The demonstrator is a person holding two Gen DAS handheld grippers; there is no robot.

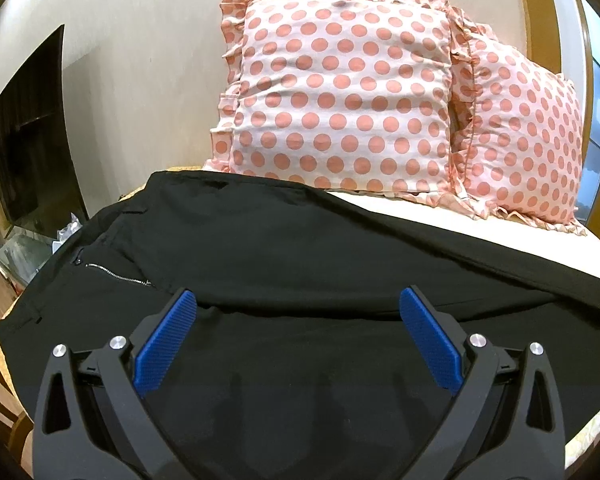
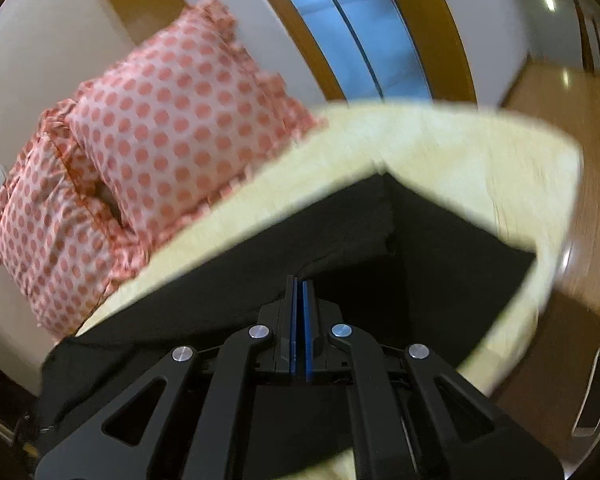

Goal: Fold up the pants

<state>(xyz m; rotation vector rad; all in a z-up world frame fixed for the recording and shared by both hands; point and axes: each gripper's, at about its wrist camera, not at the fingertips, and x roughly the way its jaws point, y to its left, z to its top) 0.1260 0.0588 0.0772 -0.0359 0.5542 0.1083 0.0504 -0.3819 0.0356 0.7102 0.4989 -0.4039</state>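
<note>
Black pants lie spread on the cream bed, with the waistband and silver zipper at the left. My left gripper is open and empty, its blue pads wide apart just above the pants near the crotch. In the right wrist view the pants lie with a leg folded over near the bed's foot end. My right gripper is shut, its pads pressed together over a fold of the black cloth; the view is blurred and I cannot tell whether cloth is pinched between them.
Two pink polka-dot pillows lean on the wall at the head of the bed, and they show in the right wrist view. A dark TV stands at left. Wooden floor and a window lie beyond the bed edge.
</note>
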